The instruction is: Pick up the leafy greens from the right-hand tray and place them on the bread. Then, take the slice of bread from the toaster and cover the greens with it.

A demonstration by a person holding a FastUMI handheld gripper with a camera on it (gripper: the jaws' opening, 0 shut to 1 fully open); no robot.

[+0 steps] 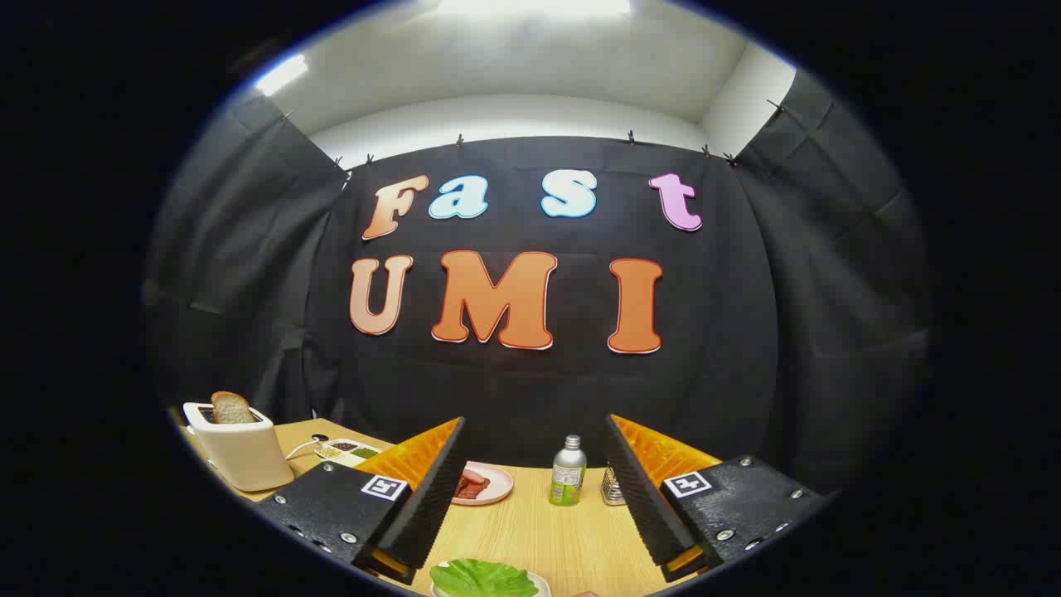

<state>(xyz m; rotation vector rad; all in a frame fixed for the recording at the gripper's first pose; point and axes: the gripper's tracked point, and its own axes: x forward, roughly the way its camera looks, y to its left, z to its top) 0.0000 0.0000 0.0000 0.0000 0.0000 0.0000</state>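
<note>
One slice of bread (231, 407) stands in the toaster (240, 452) at far left, near the tabletop (530, 522) edge. Beside it sits a small divided tray (346, 449), then a pink plate (485, 483) of reddish pieces, a bottle (568, 473) and a small metal object (612, 487). Your hand-held gripper (530, 547) hangs with fingers wide apart, holding nothing. The leafy greens (483, 578) lie on a white dish between and just under the fingertips. Risk: closing too high pinches only a leaf edge, which may tear or slip. Open room lies ahead mid-table; a wide swing left could clip the toaster.
</note>
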